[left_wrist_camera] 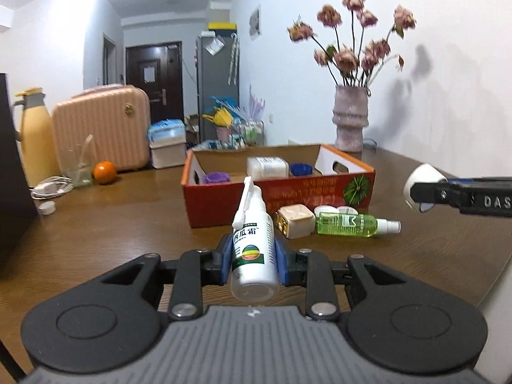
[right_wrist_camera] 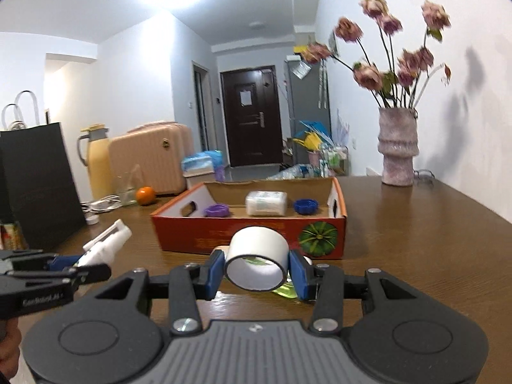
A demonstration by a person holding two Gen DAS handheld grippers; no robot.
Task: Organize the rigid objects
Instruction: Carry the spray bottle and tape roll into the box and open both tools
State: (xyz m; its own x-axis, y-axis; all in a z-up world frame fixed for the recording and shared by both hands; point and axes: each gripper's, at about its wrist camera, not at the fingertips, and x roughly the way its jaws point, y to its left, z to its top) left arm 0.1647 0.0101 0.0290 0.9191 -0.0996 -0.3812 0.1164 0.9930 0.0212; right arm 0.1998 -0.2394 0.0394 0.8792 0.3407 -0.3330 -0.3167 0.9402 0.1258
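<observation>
The left gripper (left_wrist_camera: 252,260) is clamped on a white spray bottle (left_wrist_camera: 252,249) with a long nozzle, held clear above the wooden table (left_wrist_camera: 128,224), while the right gripper (right_wrist_camera: 256,273) squeezes a white cylindrical jar (right_wrist_camera: 257,260) lying on its side between the blue pads (right_wrist_camera: 215,273). Beyond them on the table, just in front of the red cardboard box (left_wrist_camera: 288,198), lie a cream square container (left_wrist_camera: 296,220) and a green spray bottle (left_wrist_camera: 352,224). Inside the box sit a purple cap (right_wrist_camera: 217,210), a white tub (right_wrist_camera: 266,202) and a blue cap (right_wrist_camera: 306,206); a vase of dried flowers (right_wrist_camera: 397,147) stands at the far right.
</observation>
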